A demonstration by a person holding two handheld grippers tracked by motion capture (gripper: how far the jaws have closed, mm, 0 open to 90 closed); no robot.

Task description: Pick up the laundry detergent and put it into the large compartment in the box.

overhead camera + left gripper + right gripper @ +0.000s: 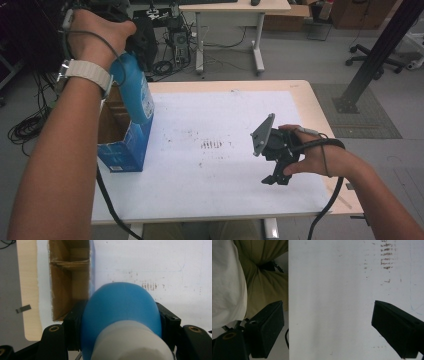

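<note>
Two grippers are in use. The left gripper (120, 322) has its jaws clamped on a blue bottle (136, 92), held base-down over the open box (122, 145) at the left edge of the tabletop (220, 175); the bottle's base appears to be at the box's rim, though depth is hard to judge. The right gripper (327, 325) hovers over bare tabletop, jaws apart and empty. Likely step: loading the bottle into a compartment. Next move calls for a straight, aligned descent clear of the divider.
</note>
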